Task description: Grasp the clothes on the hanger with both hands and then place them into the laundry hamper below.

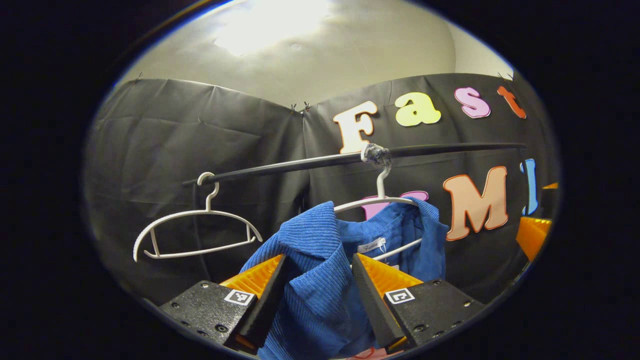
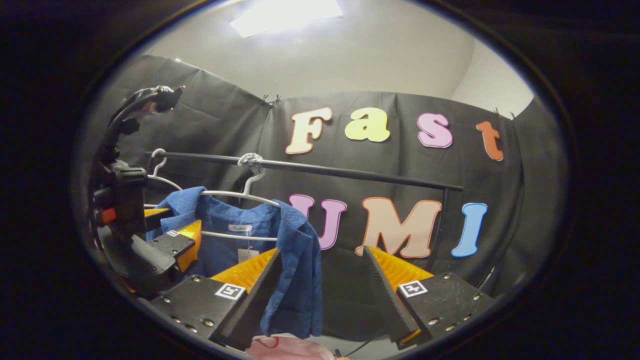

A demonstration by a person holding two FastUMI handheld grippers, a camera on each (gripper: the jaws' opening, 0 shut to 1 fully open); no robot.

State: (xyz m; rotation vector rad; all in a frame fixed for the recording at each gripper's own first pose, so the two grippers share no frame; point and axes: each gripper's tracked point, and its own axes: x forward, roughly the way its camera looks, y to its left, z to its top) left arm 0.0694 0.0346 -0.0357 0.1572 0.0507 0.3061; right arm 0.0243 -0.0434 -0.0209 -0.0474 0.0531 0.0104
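The left gripper (image 1: 320, 280) stands with its jaws spread wide around a shoulder of the blue ribbed garment (image 1: 315, 280), the cloth bulging up between the two fingers; whether either finger presses the fabric cannot be told. The garment hangs on a white hanger (image 1: 382, 200) whose hook is taped to a dark rail (image 1: 450, 148) that runs across the booth's black cloth wall. A second white hanger (image 1: 197, 232), bare, hangs from the same rail to the left of the garment, well apart from it.

Seen from the right gripper view, the right gripper (image 2: 320, 280) is also wide open and holds nothing; the garment's other shoulder and front (image 2: 295, 265) hang just beside its left finger, partly behind it, not between the jaws. Farther left in that view the left gripper (image 2: 172, 235) sits at the garment's far shoulder. Below the hem something pink (image 2: 290, 347) shows, too little to name.
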